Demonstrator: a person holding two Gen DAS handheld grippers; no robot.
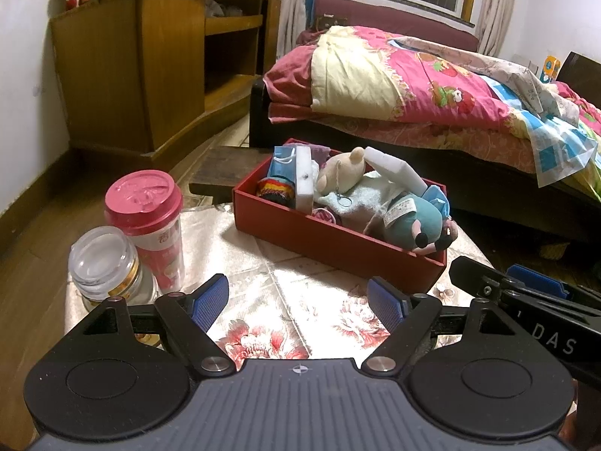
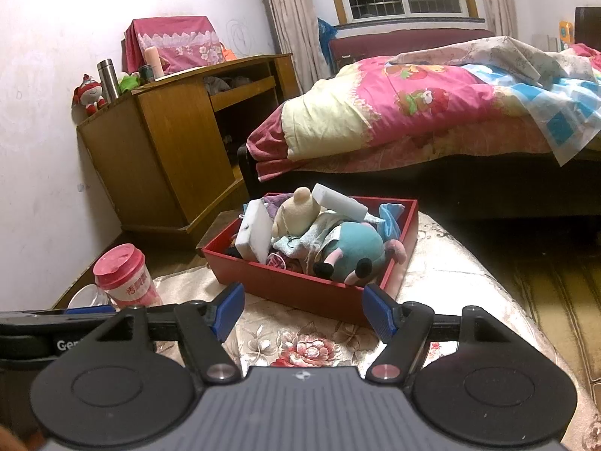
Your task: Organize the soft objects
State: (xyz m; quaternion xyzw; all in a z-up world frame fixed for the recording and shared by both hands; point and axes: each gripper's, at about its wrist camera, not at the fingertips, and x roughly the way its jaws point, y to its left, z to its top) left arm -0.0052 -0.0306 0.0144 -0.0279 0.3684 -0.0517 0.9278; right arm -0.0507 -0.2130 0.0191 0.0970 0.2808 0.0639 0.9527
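A red box (image 1: 338, 244) stands on the floral table (image 1: 293, 289), filled with soft things: a beige bear (image 1: 340, 173), a teal plush toy (image 1: 417, 221), white sponge blocks (image 1: 305, 178), a blue pouch (image 1: 283, 163) and a knitted piece (image 1: 276, 189). The box (image 2: 300, 289), bear (image 2: 296, 212) and teal plush (image 2: 355, 244) also show in the right wrist view. My left gripper (image 1: 300, 302) is open and empty, just short of the box. My right gripper (image 2: 306, 312) is open and empty at the box's near wall.
A pink-lidded cup (image 1: 148, 225) and a clear jar (image 1: 107, 267) stand at the table's left. A wooden cabinet (image 1: 150, 75) is at the back left, a bed with pink quilt (image 1: 413, 86) behind. The right gripper's body (image 1: 526, 297) shows at the right.
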